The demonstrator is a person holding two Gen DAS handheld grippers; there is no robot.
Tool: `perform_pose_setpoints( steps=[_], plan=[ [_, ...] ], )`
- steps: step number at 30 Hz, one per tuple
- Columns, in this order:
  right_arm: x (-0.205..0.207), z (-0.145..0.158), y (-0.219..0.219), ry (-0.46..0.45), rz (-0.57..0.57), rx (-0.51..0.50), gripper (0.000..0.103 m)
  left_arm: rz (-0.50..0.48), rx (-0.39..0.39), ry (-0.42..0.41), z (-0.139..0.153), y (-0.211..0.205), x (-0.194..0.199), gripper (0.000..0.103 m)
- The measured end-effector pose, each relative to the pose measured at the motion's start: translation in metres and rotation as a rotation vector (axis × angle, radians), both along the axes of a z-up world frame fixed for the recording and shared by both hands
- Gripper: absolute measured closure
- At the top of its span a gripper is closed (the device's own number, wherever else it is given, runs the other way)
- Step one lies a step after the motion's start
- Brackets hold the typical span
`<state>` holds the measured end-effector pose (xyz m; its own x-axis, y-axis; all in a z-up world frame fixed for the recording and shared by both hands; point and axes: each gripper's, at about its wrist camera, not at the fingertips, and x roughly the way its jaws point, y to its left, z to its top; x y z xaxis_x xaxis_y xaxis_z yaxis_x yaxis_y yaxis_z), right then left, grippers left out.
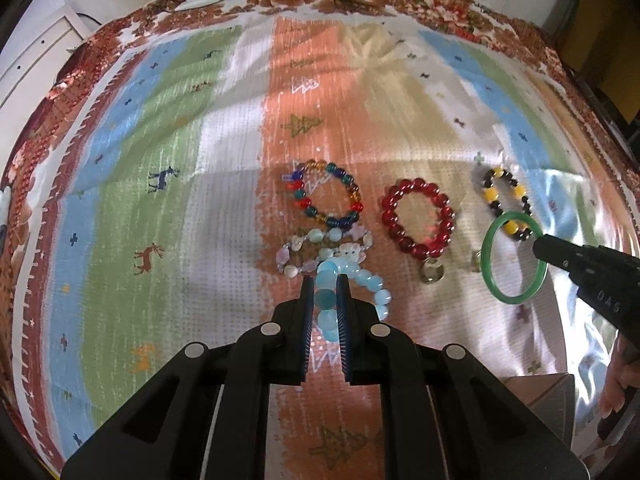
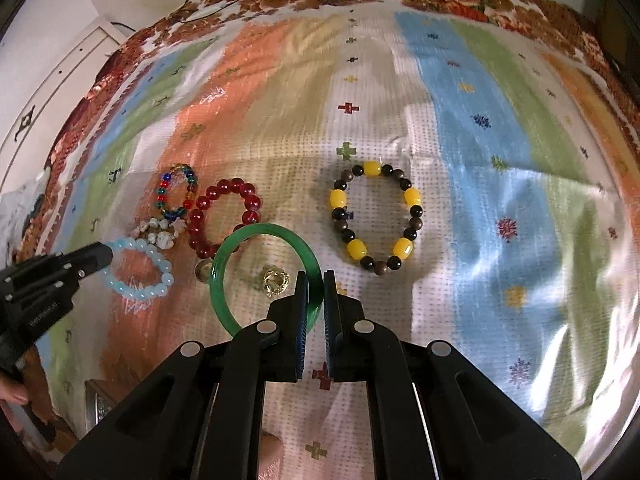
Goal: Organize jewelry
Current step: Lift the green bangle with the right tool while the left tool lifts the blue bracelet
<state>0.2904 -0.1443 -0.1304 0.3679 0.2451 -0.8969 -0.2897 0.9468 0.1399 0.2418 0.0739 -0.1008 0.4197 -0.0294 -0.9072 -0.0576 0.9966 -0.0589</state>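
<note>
The green bangle (image 2: 266, 276) is being pinched at its near-right rim by the right tongs (image 2: 316, 280), apparently lifted and tilted over the striped cloth (image 2: 480, 160), its opening facing up toward the camera, with no long axis to speak of. The pale blue bead bracelet (image 1: 352, 288) is being clamped by the left tongs (image 1: 325, 280), narrow on its beads, its loop trailing right. Three strands are lying in a rough row beyond: the multicoloured bracelet (image 1: 326, 194), red bead bracelet (image 1: 418, 216) and yellow-and-black bracelet (image 2: 376, 216). The shell bracelet (image 1: 320, 250) and two small rings (image 2: 275, 281) are waiting unsorted, so roughly half seems done.
</note>
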Motion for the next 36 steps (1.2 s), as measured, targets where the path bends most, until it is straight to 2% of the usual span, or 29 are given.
perform_pose_setpoints(
  steps=[17, 23, 36],
  plan=[
    [-0.039, 0.035, 0.006, -0.115, 0.065, -0.032, 0.095, 0.021, -0.058, -0.129, 0.05, -0.004, -0.03, 0.092],
    [-0.054, 0.045, 0.005, -0.159, 0.078, -0.038, 0.095, 0.003, -0.066, -0.146, 0.057, -0.013, -0.046, 0.092],
    [-0.093, 0.067, -0.005, -0.235, 0.095, 0.022, 0.095, 0.006, -0.078, -0.223, 0.079, -0.021, -0.083, 0.092]
  ],
)
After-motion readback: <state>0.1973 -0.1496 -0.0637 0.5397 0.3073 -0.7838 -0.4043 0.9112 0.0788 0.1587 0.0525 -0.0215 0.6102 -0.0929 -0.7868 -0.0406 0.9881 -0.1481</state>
